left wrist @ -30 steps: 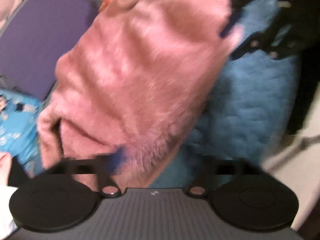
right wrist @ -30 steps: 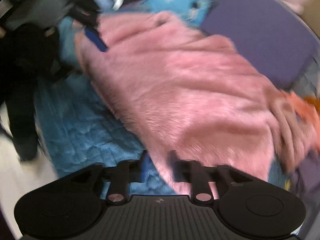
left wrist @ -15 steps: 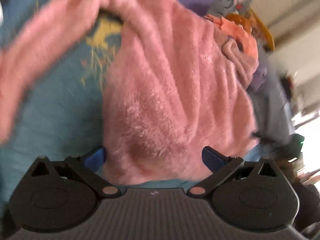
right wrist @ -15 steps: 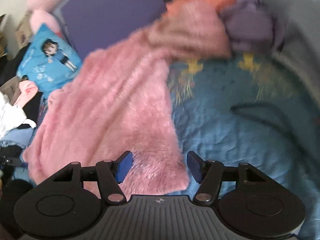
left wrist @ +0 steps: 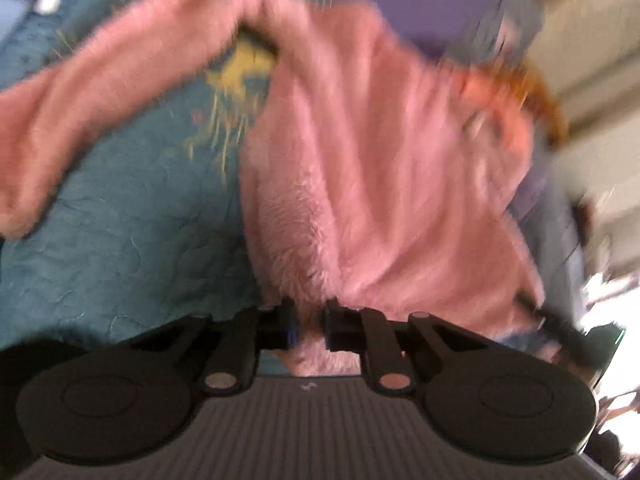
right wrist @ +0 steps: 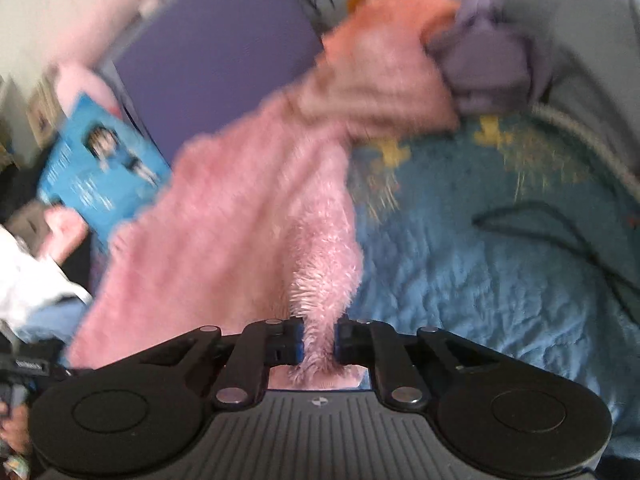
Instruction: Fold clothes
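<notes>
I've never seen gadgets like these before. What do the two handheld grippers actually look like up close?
Both look alike. The left gripper and right gripper each have a dark grey ribbed body, two round black discs at the sides, and black link arms on silver rivets. These carry jaws faced with blue pads. A small pale logo sits at the ribbed body's front edge. No cables or sleeves show.

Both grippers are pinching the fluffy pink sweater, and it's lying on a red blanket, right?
Not quite: the blanket is blue, not red, as the right wrist view shows. Both the left gripper and the right gripper do pinch the fluffy pink sweater.
</notes>
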`<act>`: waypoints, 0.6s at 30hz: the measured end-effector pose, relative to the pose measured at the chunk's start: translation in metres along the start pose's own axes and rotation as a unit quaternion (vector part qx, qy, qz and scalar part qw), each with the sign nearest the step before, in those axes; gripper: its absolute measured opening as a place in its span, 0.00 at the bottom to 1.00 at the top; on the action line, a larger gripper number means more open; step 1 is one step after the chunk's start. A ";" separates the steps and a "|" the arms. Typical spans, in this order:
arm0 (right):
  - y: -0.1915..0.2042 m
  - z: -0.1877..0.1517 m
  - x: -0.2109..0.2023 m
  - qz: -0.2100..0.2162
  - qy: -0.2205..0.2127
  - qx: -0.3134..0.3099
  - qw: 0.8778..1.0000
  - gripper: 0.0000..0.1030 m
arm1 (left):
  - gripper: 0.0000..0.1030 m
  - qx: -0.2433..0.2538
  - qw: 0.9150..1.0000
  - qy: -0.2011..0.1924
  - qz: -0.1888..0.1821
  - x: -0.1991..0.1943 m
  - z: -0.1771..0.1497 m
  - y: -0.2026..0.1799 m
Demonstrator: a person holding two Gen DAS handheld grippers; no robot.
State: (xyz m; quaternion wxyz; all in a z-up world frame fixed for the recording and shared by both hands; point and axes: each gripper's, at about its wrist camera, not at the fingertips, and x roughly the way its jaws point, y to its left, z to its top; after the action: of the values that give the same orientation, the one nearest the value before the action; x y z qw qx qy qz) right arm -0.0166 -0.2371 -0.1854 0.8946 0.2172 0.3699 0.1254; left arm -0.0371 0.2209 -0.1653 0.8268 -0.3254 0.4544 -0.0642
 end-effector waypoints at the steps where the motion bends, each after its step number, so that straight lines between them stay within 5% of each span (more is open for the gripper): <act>1: 0.006 0.006 -0.015 0.013 -0.019 0.001 1.000 0.11 | 0.12 -0.002 1.000 -0.017 -0.006 -0.015 -0.001 -0.003; 5: 0.029 0.029 -0.071 0.047 -0.079 -0.012 0.996 0.11 | 0.12 -0.008 0.996 -0.085 -0.027 -0.075 -0.004 -0.016; 7: 0.035 0.030 -0.083 0.027 -0.070 -0.035 0.997 0.11 | 0.12 -0.005 0.997 -0.074 -0.007 -0.089 -0.012 -0.012; 10: 0.013 0.004 -0.059 -0.024 0.039 -0.018 0.999 0.12 | 0.12 -0.034 0.998 -0.012 0.047 -0.073 -0.032 0.020; 13: -0.004 -0.037 -0.020 -0.106 0.147 -0.041 0.982 0.14 | 0.09 -0.060 0.995 0.013 0.080 -0.055 -0.045 0.042; 14: -0.003 -0.046 -0.014 -0.134 0.153 -0.063 0.977 0.15 | 0.15 -0.054 0.995 0.014 0.084 -0.054 -0.045 0.040; 18: 0.006 -0.030 -0.025 -0.171 0.092 -0.084 0.977 0.31 | 0.85 0.027 0.993 0.009 0.111 -0.053 -0.027 0.007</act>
State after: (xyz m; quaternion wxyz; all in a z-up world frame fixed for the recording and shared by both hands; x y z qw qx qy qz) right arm -0.0563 -0.2323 -0.1863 0.8799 0.0620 0.4707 0.0204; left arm -0.0905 0.2346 -0.1425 0.8333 -0.2496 0.4932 0.0127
